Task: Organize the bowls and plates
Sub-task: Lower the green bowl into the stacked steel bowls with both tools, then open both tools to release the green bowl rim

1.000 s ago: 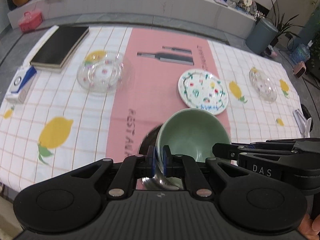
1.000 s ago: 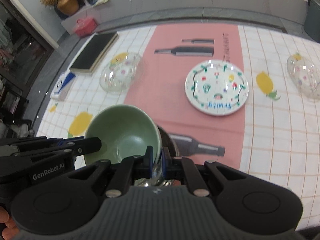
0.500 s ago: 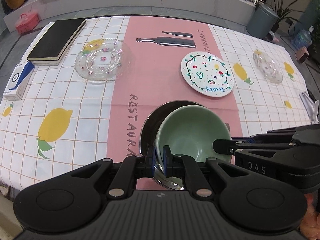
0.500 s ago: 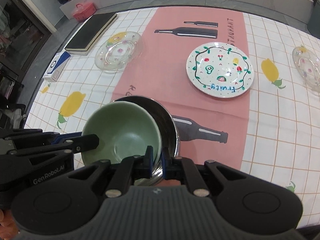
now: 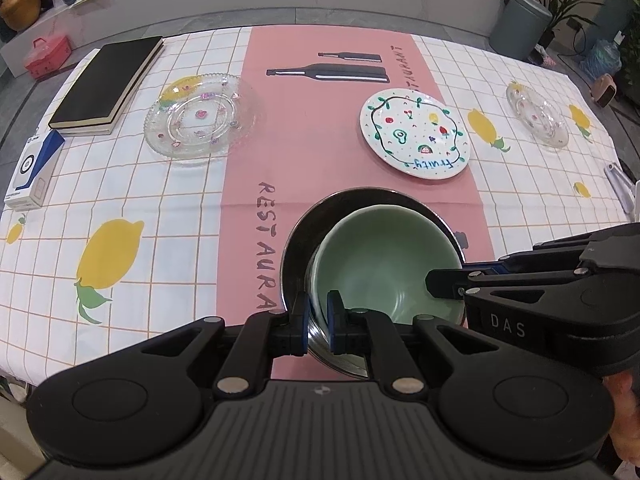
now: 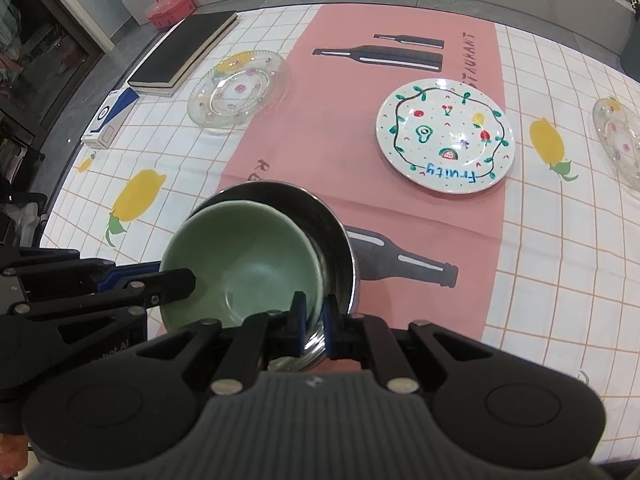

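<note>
The pale green ceramic bowl (image 5: 384,264) sits mouth-up inside the larger polished steel bowl (image 5: 296,256), which stands on the pink central strip of the lemon-print checked tablecloth (image 5: 120,200) at the near edge of the table. The green bowl is round, so it has no long axis; its opening faces upward, slightly tilted, and it lies off-centre, pressed toward the steel bowl's near-right wall in the left wrist view.

The left gripper (image 5: 318,322) has its fingers closed to a narrow gap on the green bowl's near rim, one blue pad inside and one outside the wall. The right gripper (image 6: 314,320) pinches the same bowl's rim at the opposite side in like fashion, nearly closed. Each gripper shows in the other's camera, reaching in over the rim.

Further back on the cloth, well apart from the bowls: a white plate painted with fruit and the word "Fruity" (image 5: 416,134), a clear glass plate with small flowers (image 5: 200,120) to the left, and a second clear glass plate (image 5: 538,120) at far right. A black notebook (image 5: 108,84) and a blue-and-white box (image 5: 34,168) lie at the left edge.
</note>
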